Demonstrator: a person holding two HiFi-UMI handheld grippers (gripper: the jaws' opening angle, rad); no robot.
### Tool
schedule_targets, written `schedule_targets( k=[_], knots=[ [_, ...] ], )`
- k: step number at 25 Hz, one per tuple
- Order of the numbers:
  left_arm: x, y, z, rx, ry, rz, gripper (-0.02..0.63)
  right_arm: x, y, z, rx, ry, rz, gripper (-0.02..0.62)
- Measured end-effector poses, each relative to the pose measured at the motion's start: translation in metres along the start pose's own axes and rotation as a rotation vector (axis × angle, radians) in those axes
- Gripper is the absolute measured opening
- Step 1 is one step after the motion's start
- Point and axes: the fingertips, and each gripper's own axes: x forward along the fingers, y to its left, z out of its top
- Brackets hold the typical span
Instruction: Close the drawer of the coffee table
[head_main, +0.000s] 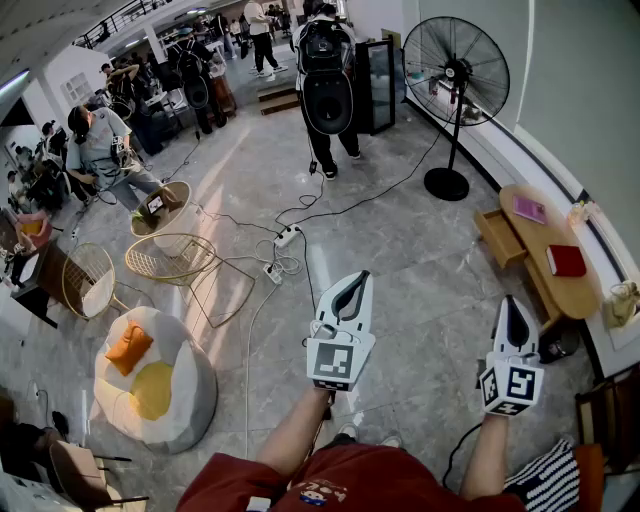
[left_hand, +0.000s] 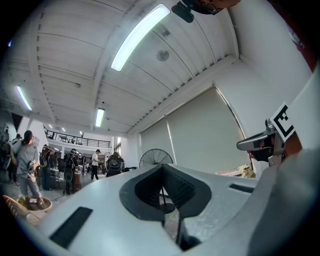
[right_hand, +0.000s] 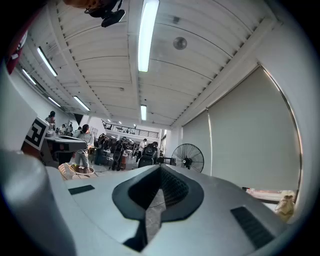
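Looking down from the head view, the low oval light-wood counter (head_main: 575, 295) (the coffee table) is found at the right edge, along the wall. Its shallow wooden drawer (head_main: 498, 238) is pulled out toward the open grey tiled floor (head_main: 400, 260). A pink book (head_main: 529, 209) and a red book (head_main: 566, 260) are left lying on top, back from the drawer front, so nothing up there should be disturbed by a push. Whether anything sits inside the drawer can't really be told at this size; it looks empty-ish.

The white left gripper (head_main: 352, 290) and the white right gripper (head_main: 513, 318) are held out in front, roughly level, both well apart from the drawer. The left fingers (left_hand: 100, 210) are seen clenched together with nothing between them, and the same goes for the right fingers (right_hand: 100, 205). That fits a closing job: nothing has to be grabbed, and a closed tip can simply be pressed flat against the drawer front.

So the task is judged as not yet begun, with the approach still to be made. The right gripper is the nearer one. A tall black pedestal fan (head_main: 455, 75) is stood near the counter's far end, which leaves the near side as the easier way in.
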Motion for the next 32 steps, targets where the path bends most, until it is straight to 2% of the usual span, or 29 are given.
schedule_targets(
  k=[9, 13, 21, 27, 28, 32],
  knots=[
    [-0.010, 0.035, -0.003, 0.012, -0.007, 0.003, 0.006, 0.015, 0.039, 0.007, -0.003, -0.014, 0.003, -0.005],
    [-0.013, 0.044, -0.010, -0.005, 0.012, 0.002, 0.006, 0.019, 0.054, 0.007, 0.030, -0.034, 0.019, -0.005],
    [-0.020, 0.064, -0.018, 0.024, 0.015, 0.011, 0.006, 0.025, 0.077, -0.001, 0.030, -0.014, 0.018, -0.005],
    [-0.030, 0.088, -0.023, 0.000, -0.011, 0.052, 0.012, 0.031, 0.099, -0.007, 0.027, -0.006, 0.025, -0.005],
    [-0.030, 0.091, -0.027, -0.012, 0.002, 0.048, 0.029, 0.031, 0.102, -0.008, 0.026, -0.003, 0.025, -0.005],
    [-0.033, 0.104, -0.040, -0.034, 0.045, 0.029, 0.161, 0.034, 0.118, -0.010, 0.022, 0.007, 0.024, -0.005]
  ],
)
